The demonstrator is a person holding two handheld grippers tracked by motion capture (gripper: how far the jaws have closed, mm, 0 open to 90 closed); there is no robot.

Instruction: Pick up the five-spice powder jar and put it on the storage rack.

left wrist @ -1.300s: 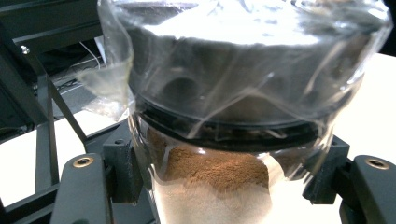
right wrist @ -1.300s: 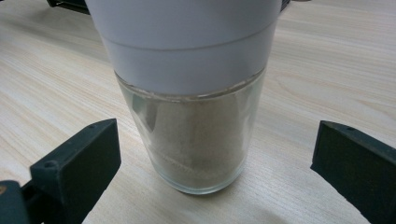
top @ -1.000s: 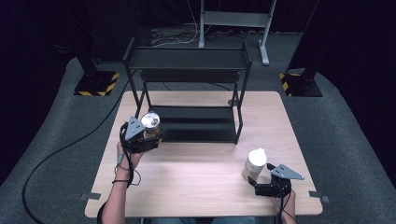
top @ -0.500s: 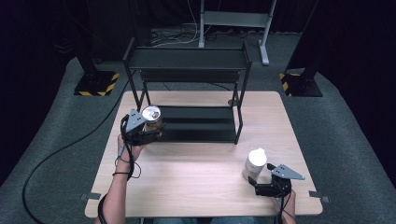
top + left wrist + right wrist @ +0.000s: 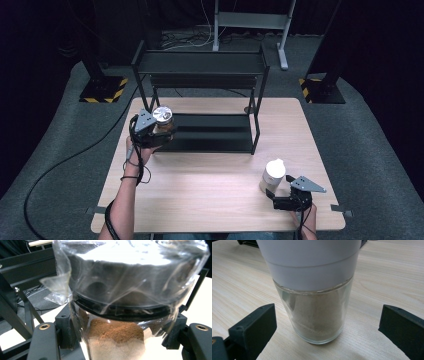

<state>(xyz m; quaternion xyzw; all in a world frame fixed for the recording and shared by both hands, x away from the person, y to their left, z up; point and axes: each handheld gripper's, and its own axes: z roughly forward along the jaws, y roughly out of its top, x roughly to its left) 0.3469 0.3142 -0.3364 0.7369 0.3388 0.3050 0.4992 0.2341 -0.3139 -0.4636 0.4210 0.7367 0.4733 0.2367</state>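
Two jars: left tongs (image 5: 159,131) clamped on plastic-wrapped brown-powder glass jar (image 5: 163,120) beside black metal shelf (image 5: 210,131); right tongs (image 5: 277,196) wide open around white-capped glass jar (image 5: 272,175) on counter (image 5: 210,185). Probably shelving next; needs level placement.

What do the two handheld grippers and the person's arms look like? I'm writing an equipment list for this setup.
Both are black. The left gripper and the right gripper each carry a grey three-cornered plate on top. The jaws are blocky black pieces, with brass-coloured screw inserts in the left gripper view. A black cable loops around the left forearm, which is bare of sleeve.
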